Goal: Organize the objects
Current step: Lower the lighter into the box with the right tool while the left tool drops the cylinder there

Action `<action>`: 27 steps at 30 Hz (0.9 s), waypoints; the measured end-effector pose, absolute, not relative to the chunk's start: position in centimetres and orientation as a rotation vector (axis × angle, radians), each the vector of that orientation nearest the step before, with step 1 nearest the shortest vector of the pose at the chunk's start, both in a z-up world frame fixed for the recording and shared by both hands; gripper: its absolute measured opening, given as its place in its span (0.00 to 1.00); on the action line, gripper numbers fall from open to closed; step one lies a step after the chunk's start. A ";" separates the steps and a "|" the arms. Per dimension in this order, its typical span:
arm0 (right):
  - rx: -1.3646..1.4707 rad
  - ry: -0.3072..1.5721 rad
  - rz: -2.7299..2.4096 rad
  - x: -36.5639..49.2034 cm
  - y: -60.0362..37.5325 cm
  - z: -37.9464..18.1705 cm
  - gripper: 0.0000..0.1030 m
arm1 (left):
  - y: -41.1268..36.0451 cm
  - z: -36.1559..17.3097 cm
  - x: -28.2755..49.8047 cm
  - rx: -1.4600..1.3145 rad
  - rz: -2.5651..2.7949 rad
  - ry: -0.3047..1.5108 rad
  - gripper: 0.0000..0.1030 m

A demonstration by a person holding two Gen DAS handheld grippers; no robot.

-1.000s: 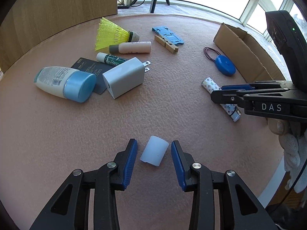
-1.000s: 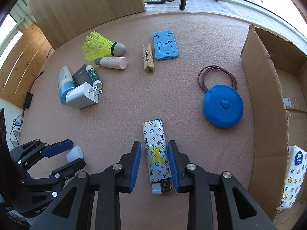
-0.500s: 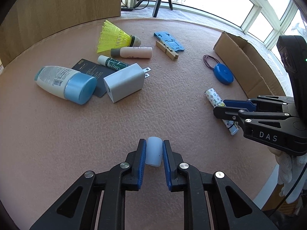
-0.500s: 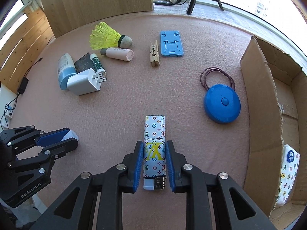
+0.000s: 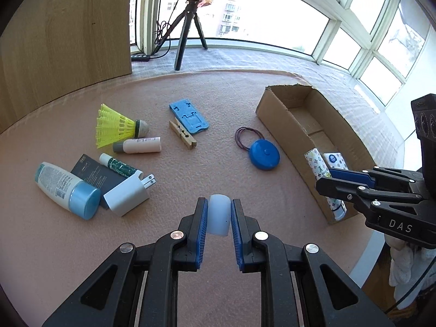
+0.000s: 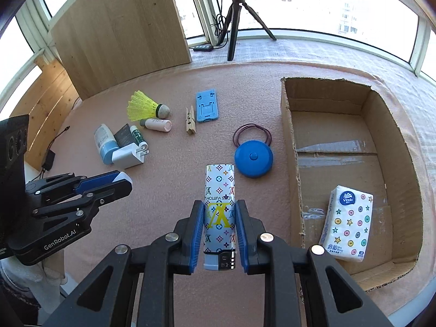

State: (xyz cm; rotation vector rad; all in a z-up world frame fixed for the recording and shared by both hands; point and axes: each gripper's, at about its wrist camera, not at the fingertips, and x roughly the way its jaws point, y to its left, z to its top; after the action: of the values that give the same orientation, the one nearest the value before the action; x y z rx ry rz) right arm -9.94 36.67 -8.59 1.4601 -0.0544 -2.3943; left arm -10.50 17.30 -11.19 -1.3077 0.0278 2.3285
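White cap clamped tight between the blue pads of the left tongs, lifted above the pink table. Patterned lighter gripped at its lower half by the right tongs, also off the table, just left of the cardboard box. Tissue pack lying inside that box. Blue round case, charger and shuttlecock resting on the table.

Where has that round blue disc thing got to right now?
In the right wrist view the blue disc lies on the pink mat, centre right, touching the hair tie loop behind it, left of the cardboard box.
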 end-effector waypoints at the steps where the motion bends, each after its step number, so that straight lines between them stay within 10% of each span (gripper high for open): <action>1: 1.451 -0.071 -2.411 -9.7 37.4 -8.1 0.20 | 17.9 -10.7 -10.7 -1.290 2.324 0.031 0.18; 27: 1.433 -0.222 -2.719 -9.4 51.3 -5.5 0.20 | 37.2 -8.4 -13.7 -1.114 2.195 0.291 0.18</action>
State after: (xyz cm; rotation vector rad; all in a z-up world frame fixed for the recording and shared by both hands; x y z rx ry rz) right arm -9.39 51.34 -5.50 1.4329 -0.2216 -2.7189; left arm -13.66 37.15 -8.36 -1.1141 0.2909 2.1954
